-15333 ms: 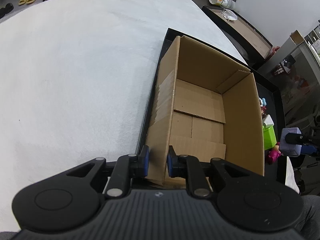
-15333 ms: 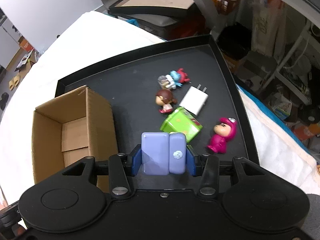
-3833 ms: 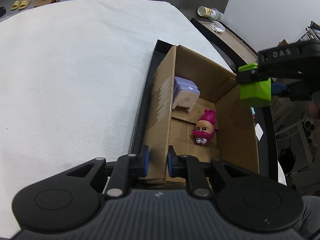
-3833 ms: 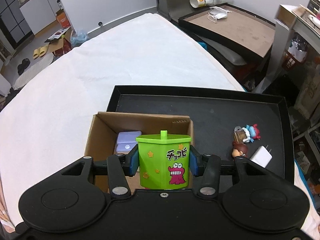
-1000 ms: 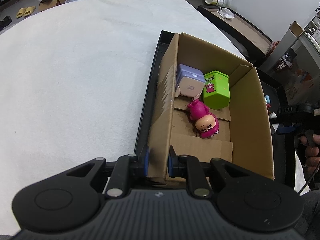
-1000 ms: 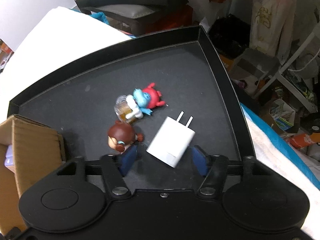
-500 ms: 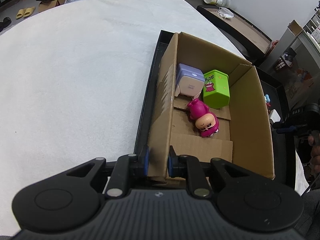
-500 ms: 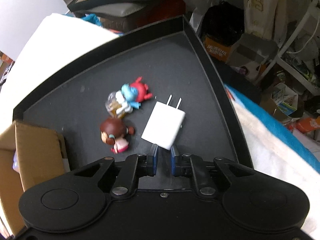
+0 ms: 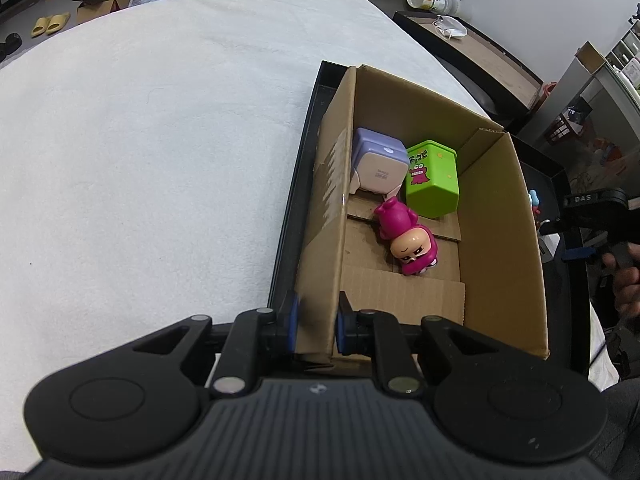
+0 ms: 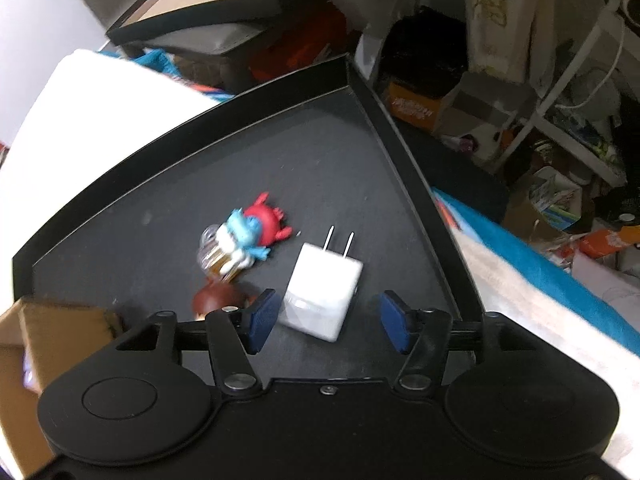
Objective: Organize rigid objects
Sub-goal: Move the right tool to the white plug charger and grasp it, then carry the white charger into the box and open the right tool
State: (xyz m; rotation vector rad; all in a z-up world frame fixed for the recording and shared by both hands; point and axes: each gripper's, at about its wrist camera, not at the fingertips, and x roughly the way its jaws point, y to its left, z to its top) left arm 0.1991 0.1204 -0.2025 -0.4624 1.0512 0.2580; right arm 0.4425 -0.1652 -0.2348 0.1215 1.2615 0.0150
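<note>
The left tool (image 9: 316, 322) is clamped on the near wall of the cardboard box (image 9: 500, 216), which stands at the left edge of the black tray (image 10: 320, 152). Inside the box lie a purple case (image 9: 378, 162), a green container (image 9: 432, 184) and a pink figure (image 9: 406, 240). The right tool (image 10: 327, 322) is opening, its pads on both sides of the white charger (image 10: 324, 294) but not pressing it. A blue-red figure (image 10: 248, 236) lies just beside the charger; a brown-haired figure (image 10: 218, 300) is partly hidden behind the left finger.

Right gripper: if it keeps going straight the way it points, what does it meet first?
Most likely the white charger, lying flat on the black tray between the opening jaws of the right gripper. Neither pad touches it yet; depth is uncertain.
</note>
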